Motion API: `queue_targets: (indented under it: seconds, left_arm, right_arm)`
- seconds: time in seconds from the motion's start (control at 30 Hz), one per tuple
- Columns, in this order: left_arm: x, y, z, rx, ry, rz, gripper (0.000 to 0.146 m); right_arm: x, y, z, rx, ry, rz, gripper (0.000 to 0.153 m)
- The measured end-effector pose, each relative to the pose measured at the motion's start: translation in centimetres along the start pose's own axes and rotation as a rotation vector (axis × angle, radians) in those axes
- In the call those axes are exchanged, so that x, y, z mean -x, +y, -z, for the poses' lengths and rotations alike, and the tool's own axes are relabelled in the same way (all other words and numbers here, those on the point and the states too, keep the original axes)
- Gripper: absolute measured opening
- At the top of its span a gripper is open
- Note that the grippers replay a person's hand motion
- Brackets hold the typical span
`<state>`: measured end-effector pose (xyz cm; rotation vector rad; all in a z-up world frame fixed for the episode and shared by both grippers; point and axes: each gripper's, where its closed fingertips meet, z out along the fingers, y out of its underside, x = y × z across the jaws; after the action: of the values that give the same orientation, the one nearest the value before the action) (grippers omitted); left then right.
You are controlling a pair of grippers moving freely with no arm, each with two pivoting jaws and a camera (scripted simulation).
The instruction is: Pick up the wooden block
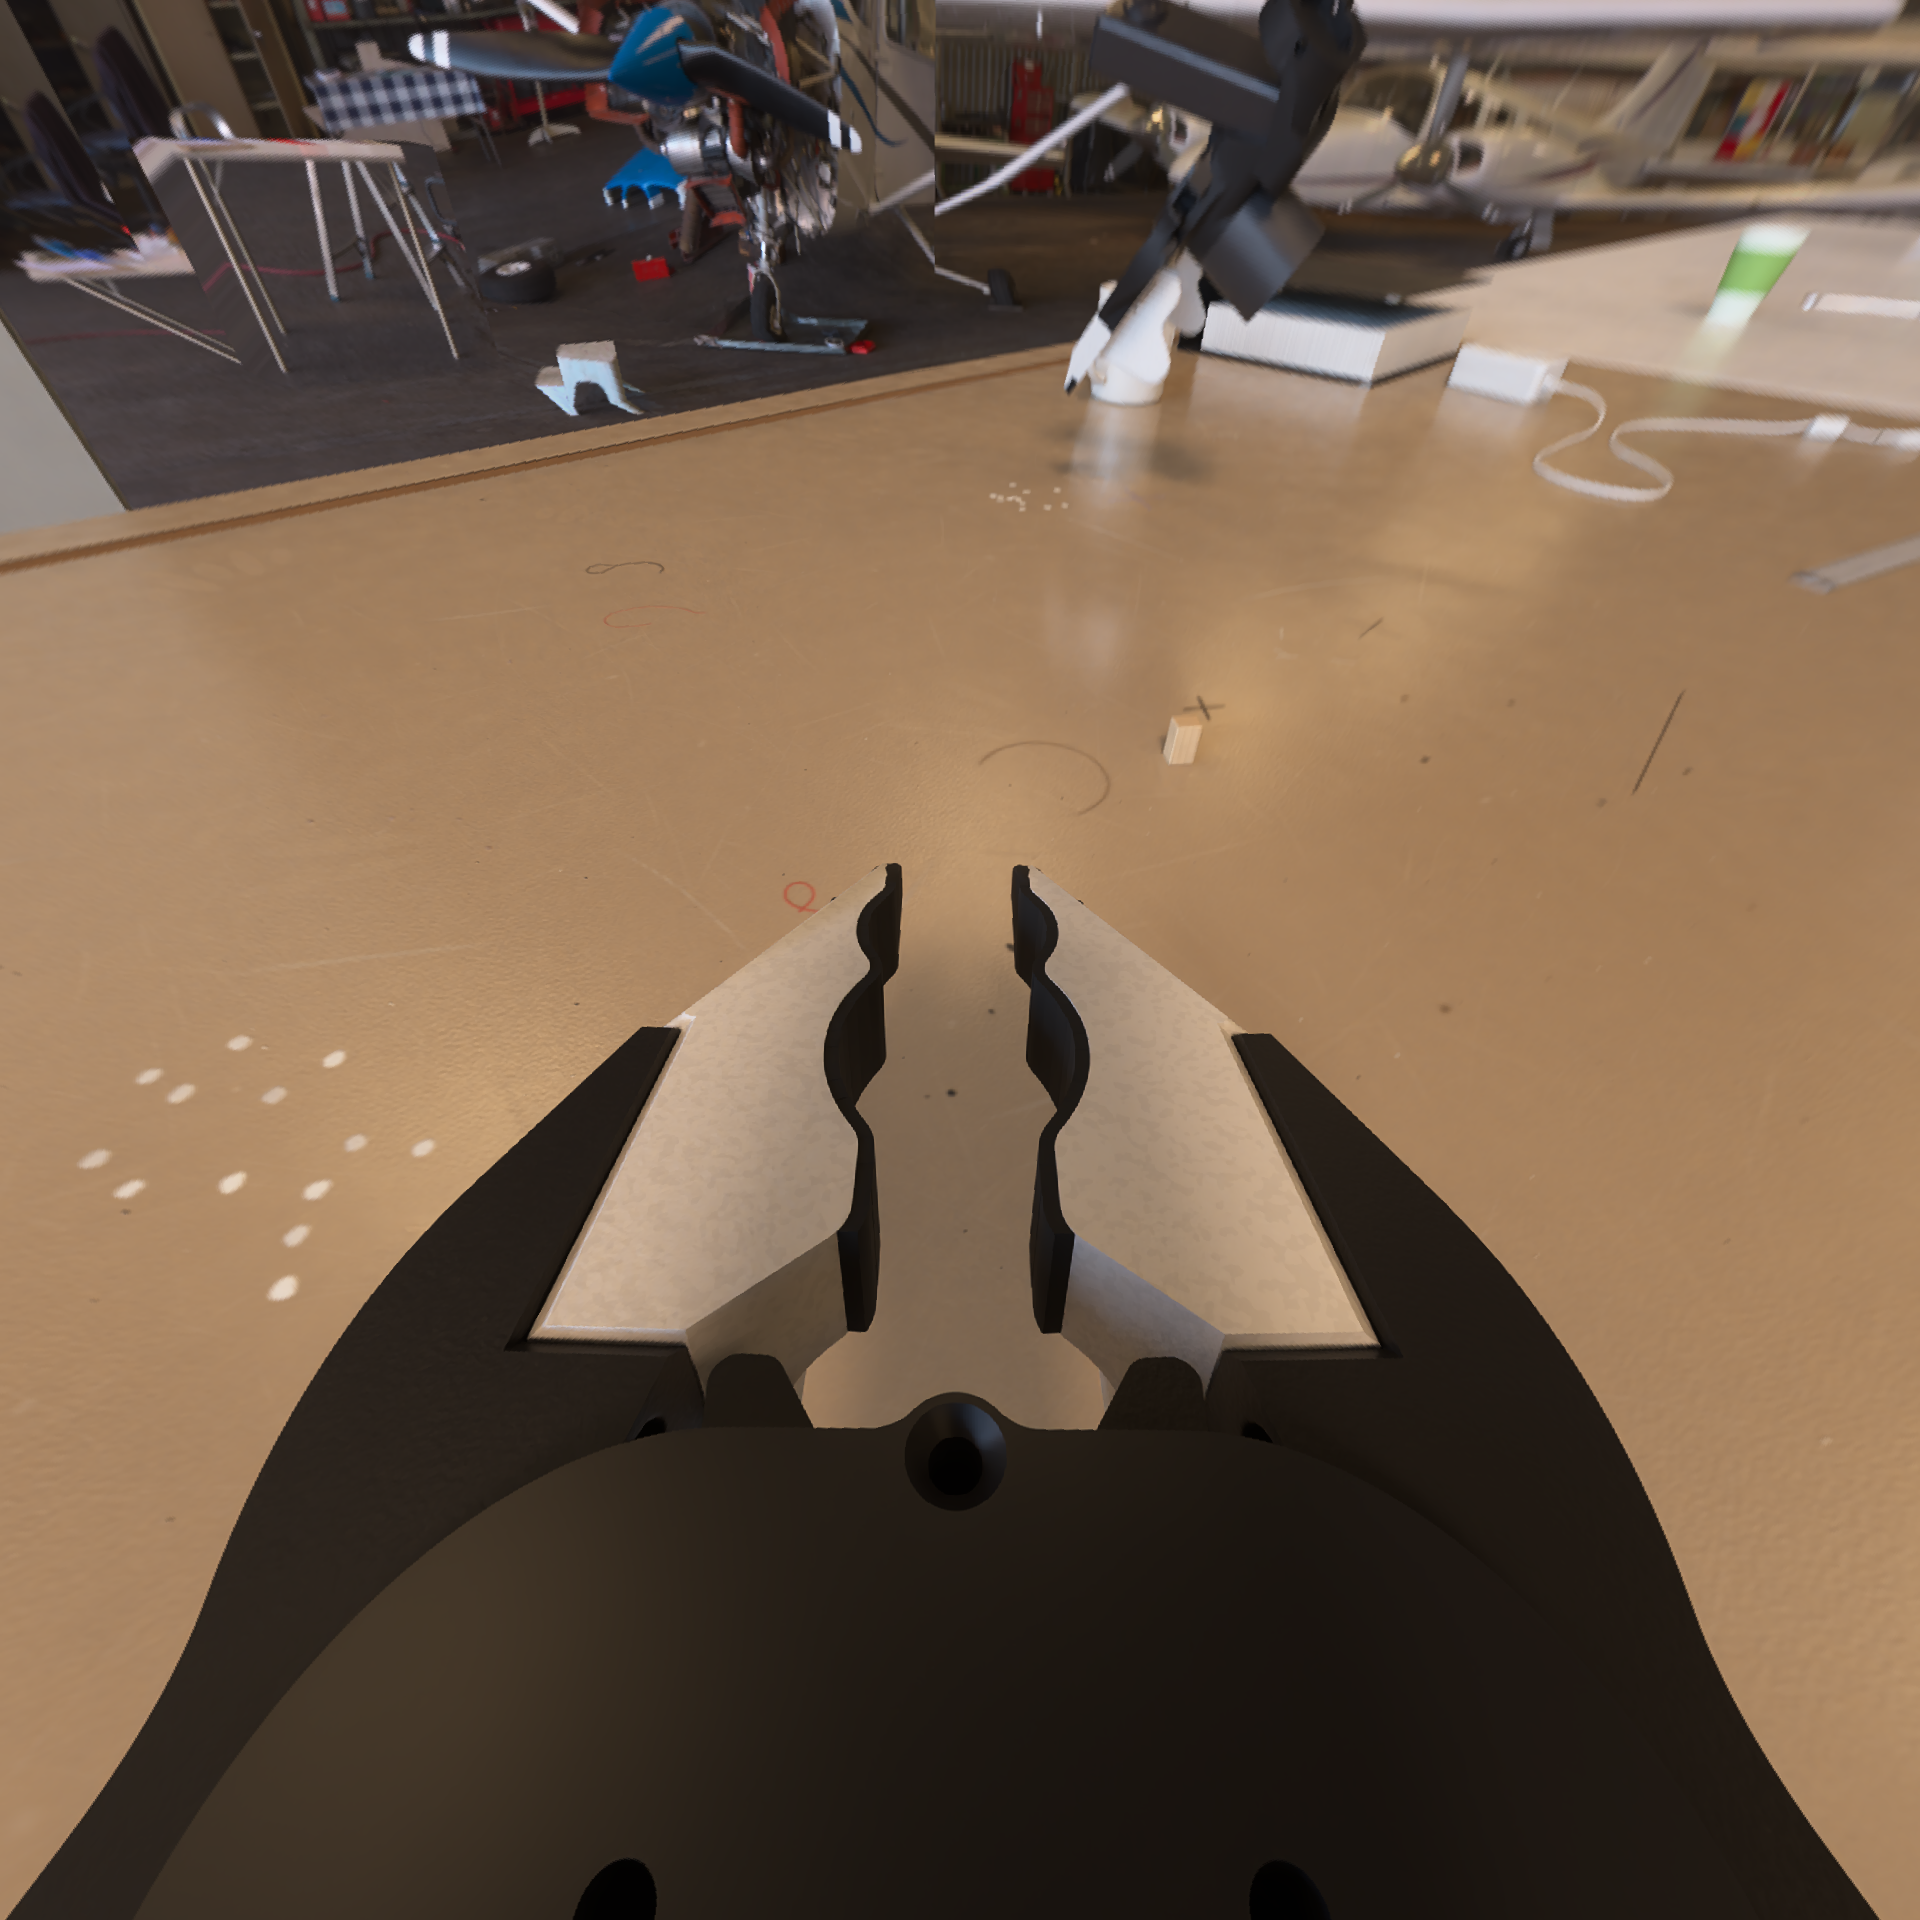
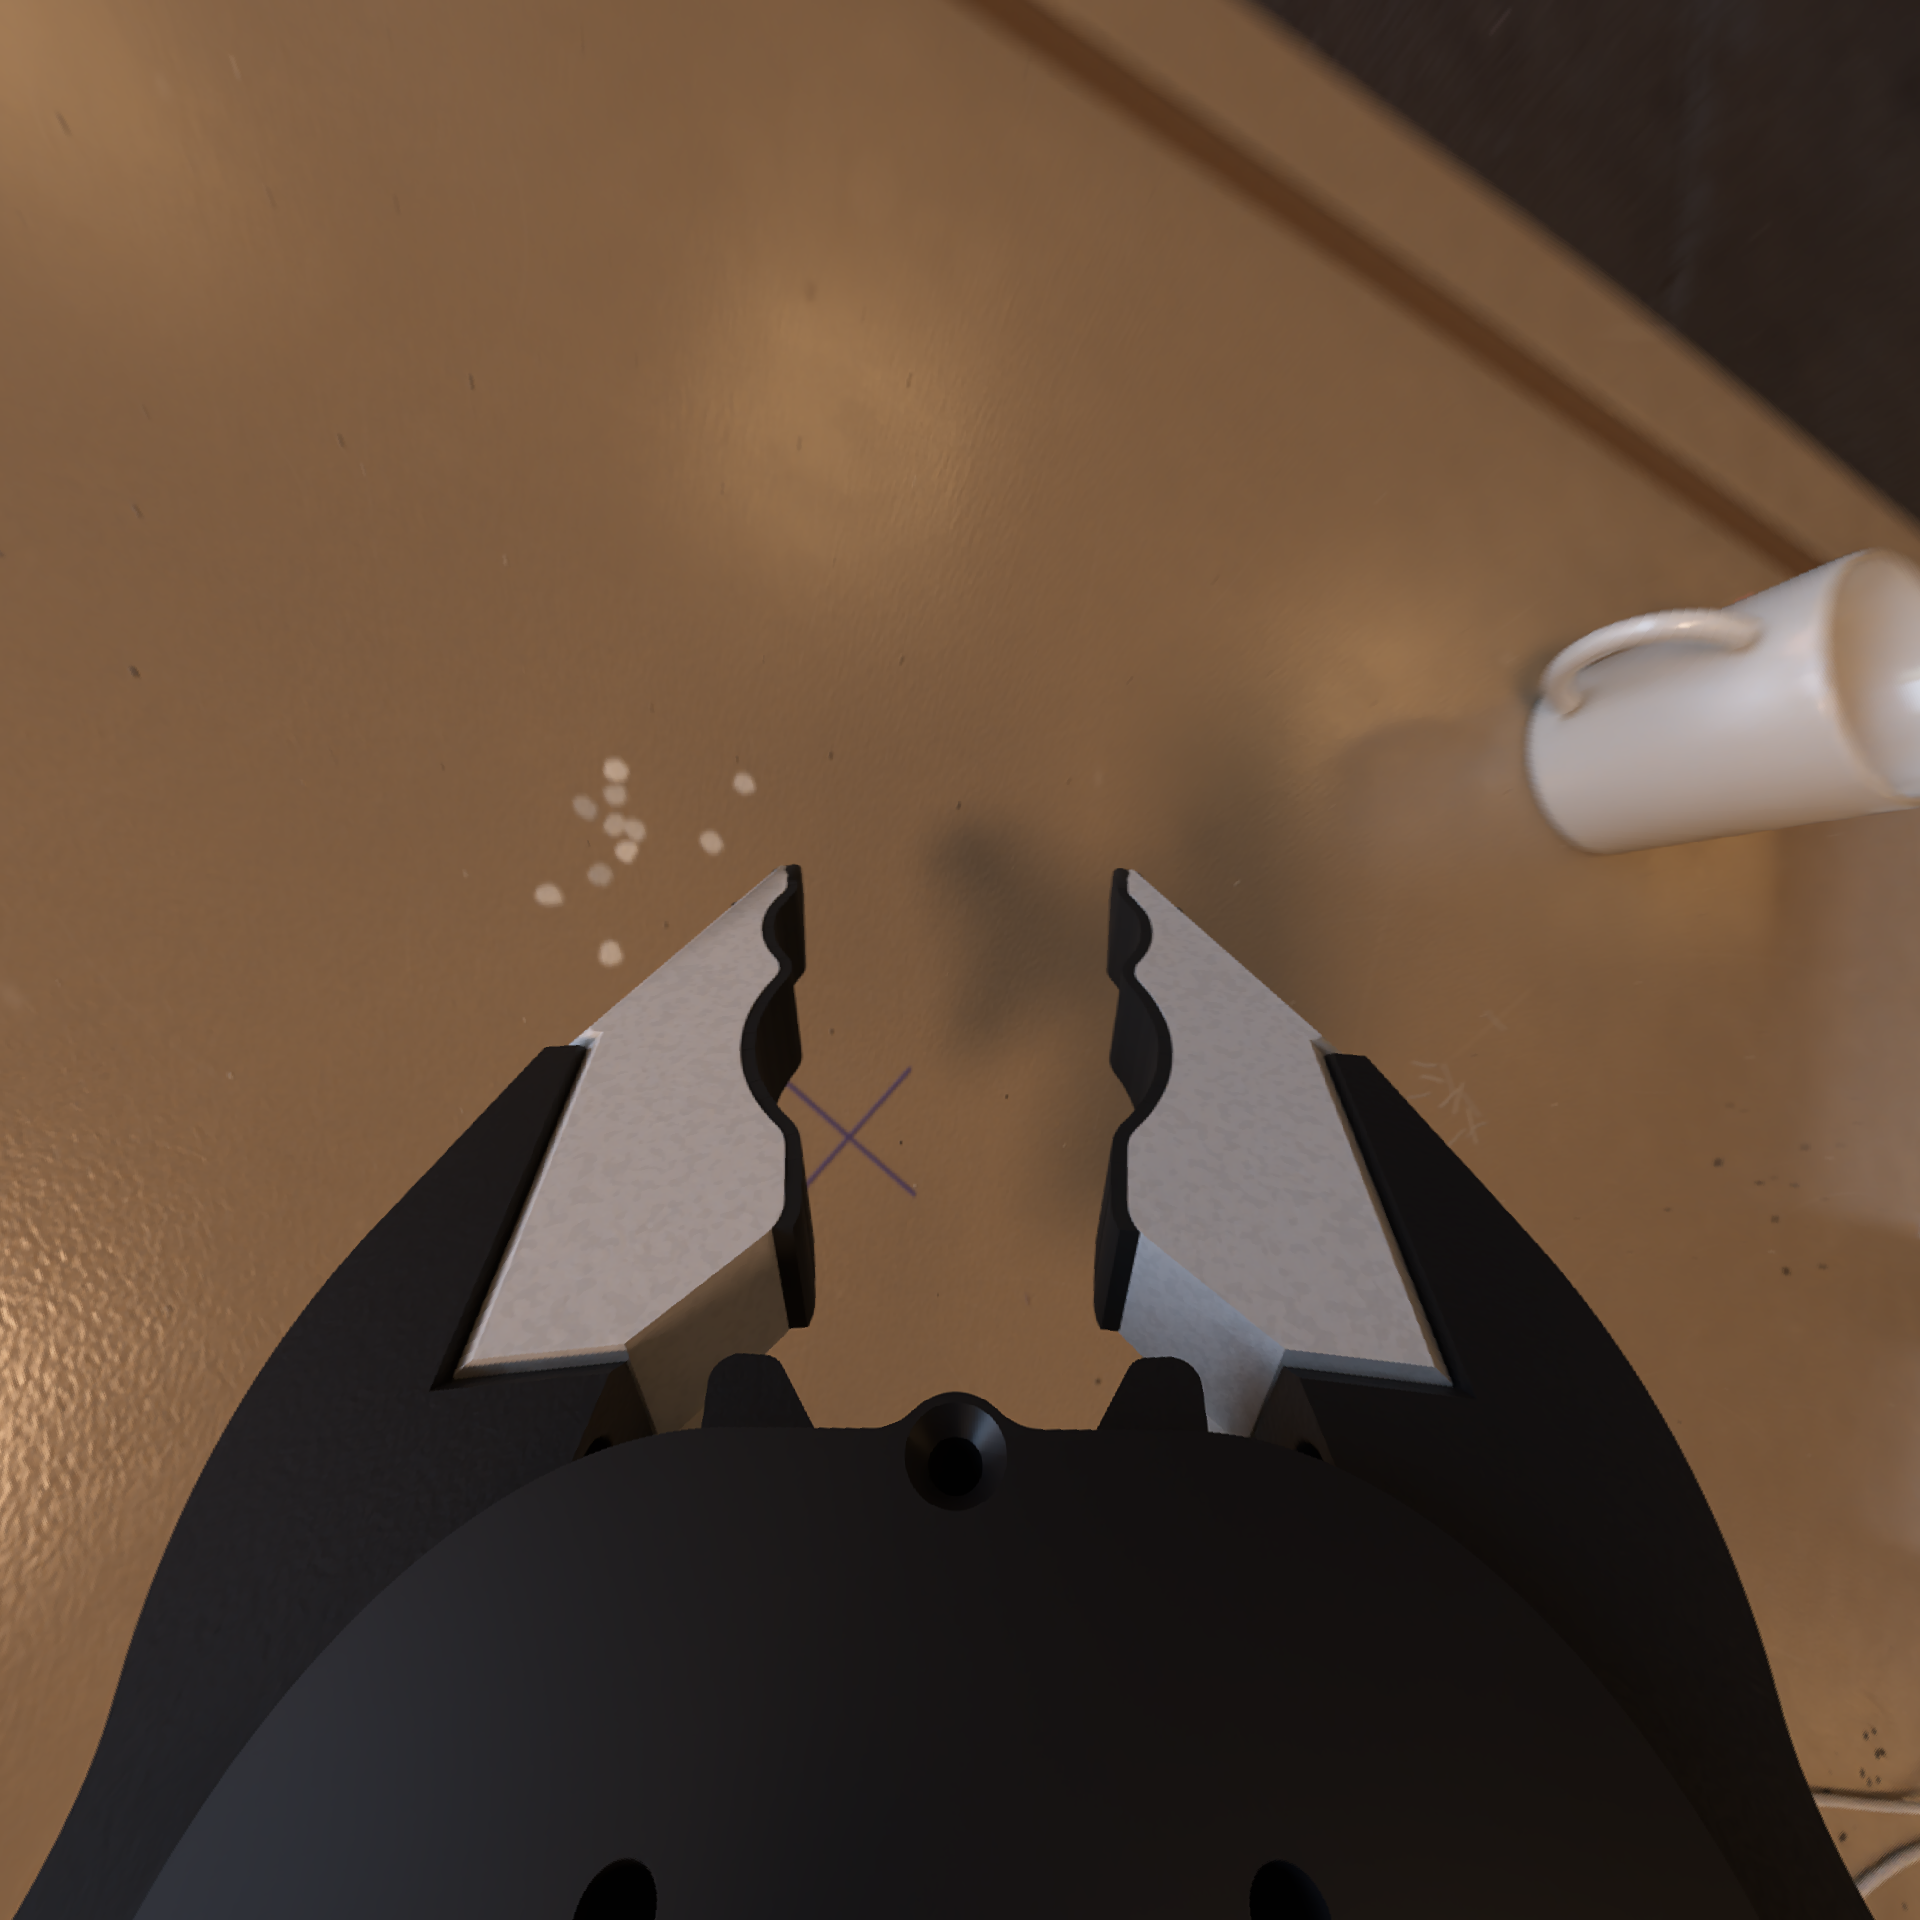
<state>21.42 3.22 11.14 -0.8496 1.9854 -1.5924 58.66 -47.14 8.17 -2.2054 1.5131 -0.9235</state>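
The wooden block (image 1: 1182,740) is a small pale cuboid that stands on the tan table (image 1: 520,831), beside a pencilled X. It lies ahead of my left gripper (image 1: 956,875) and a little to the right, well beyond the fingertips. The left gripper is empty, with its jaws a narrow gap apart. My right gripper (image 2: 956,878) is open wider and empty, pointing down at bare table with a drawn X between its fingers. The block does not show in the right wrist view. The right gripper also shows in the left wrist view (image 1: 1091,353), hovering far behind the block.
A white mug (image 2: 1704,727) stands near the table's far edge, by the right gripper; it also shows in the left wrist view (image 1: 1138,348). A white book (image 1: 1330,332) and a charger with a looping cable (image 1: 1507,374) lie at the back right. The table edge (image 1: 623,436) runs behind.
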Motion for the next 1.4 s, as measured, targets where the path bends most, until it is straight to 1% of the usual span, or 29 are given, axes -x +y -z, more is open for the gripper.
queue_targets:
  seconds: [0.03, 0.1, 0.17, 0.2, 0.23, 0.3, 0.33, 0.37, 0.43, 0.47, 0.53, 0.6, 0.63, 0.73, 0.93, 1.0, 1.13, 1.17, 1.4]
  left_arm:
    - [-0.1, 0.1, 0.0, 0.012, -0.006, -0.031, 0.021]
    - [-0.2, 0.4, -0.1, 0.030, -0.015, -0.070, 0.021]
    - [-0.2, 0.6, 0.0, 0.040, -0.014, -0.080, 0.021]
    - [-0.2, 0.6, 0.0, 0.042, -0.010, -0.081, 0.021]
    - [-0.2, 0.7, 0.0, 0.044, -0.008, -0.083, 0.021]
    - [0.0, 1.0, -0.1, 0.063, -0.010, -0.097, 0.021]
    - [0.0, 1.2, -0.1, 0.078, -0.013, -0.107, 0.021]
    - [0.0, 1.3, -0.2, 0.089, -0.014, -0.118, 0.021]
    - [-0.3, 1.5, -0.3, 0.097, -0.009, -0.142, 0.021]
    - [-0.4, 1.6, -0.4, 0.100, -0.007, -0.152, 0.021]
    - [-0.5, 1.9, -0.7, 0.116, -0.006, -0.167, 0.021]
    - [-0.5, 2.2, -0.9, 0.134, 0.001, -0.165, 0.021]
    - [-0.5, 2.3, -1.0, 0.138, 0.010, -0.160, 0.021]
    - [-0.7, 2.1, -1.2, 0.130, 0.030, -0.149, 0.021]
    - [-1.2, 2.6, -1.9, 0.162, 0.046, -0.176, 0.021]
    - [-1.3, 2.8, -2.0, 0.170, 0.046, -0.189, 0.021]
    - [-1.4, 3.2, -1.9, 0.188, 0.038, -0.211, 0.021]
    - [-1.4, 3.3, -1.9, 0.191, 0.036, -0.212, 0.021]
    - [-1.3, 3.4, -1.7, 0.196, 0.029, -0.214, 0.020]
  right_arm:
    - [0.0, -0.5, 0.7, -0.044, 0.027, -0.003, 0.063]
    - [0.3, -1.7, 2.7, -0.133, 0.048, -0.005, 0.065]
    - [1.7, -2.6, 5.9, -0.210, 0.020, 0.009, 0.066]
    - [3.4, -3.0, 8.2, -0.265, -0.038, 0.008, 0.066]
    - [5.9, -3.1, 11.0, -0.329, -0.155, 0.012, 0.065]
    - [11.6, -1.9, 16.5, -0.417, -0.401, -0.036, 0.063]
    - [15.0, -0.8, 18.9, -0.447, -0.518, -0.064, 0.063]
    - [18.4, 0.8, 20.8, -0.459, -0.620, -0.064, 0.063]
    - [24.9, 4.9, 22.5, -0.400, -0.745, -0.017, 0.069]
    - [27.5, 6.8, 22.9, -0.372, -0.779, 0.010, 0.074]
    - [31.4, 9.7, 23.0, -0.352, -0.828, 0.015, 0.077]
    - [33.3, 11.6, 22.4, -0.331, -0.831, -0.012, 0.079]
    - [33.8, 12.2, 22.0, -0.324, -0.820, 0.001, 0.081]
    - [34.1, 13.0, 20.5, -0.307, -0.700, 0.124, 0.088]
    - [36.0, 14.1, 18.1, -0.232, -0.592, 0.285, 0.089]
    - [36.3, 14.1, 17.8, -0.235, -0.580, 0.298, 0.084]
    - [36.8, 13.8, 17.8, -0.258, -0.592, 0.316, 0.053]
    - [36.8, 13.8, 17.7, -0.263, -0.590, 0.325, 0.048]
    - [36.1, 13.7, 17.3, -0.283, -0.558, 0.367, 0.030]
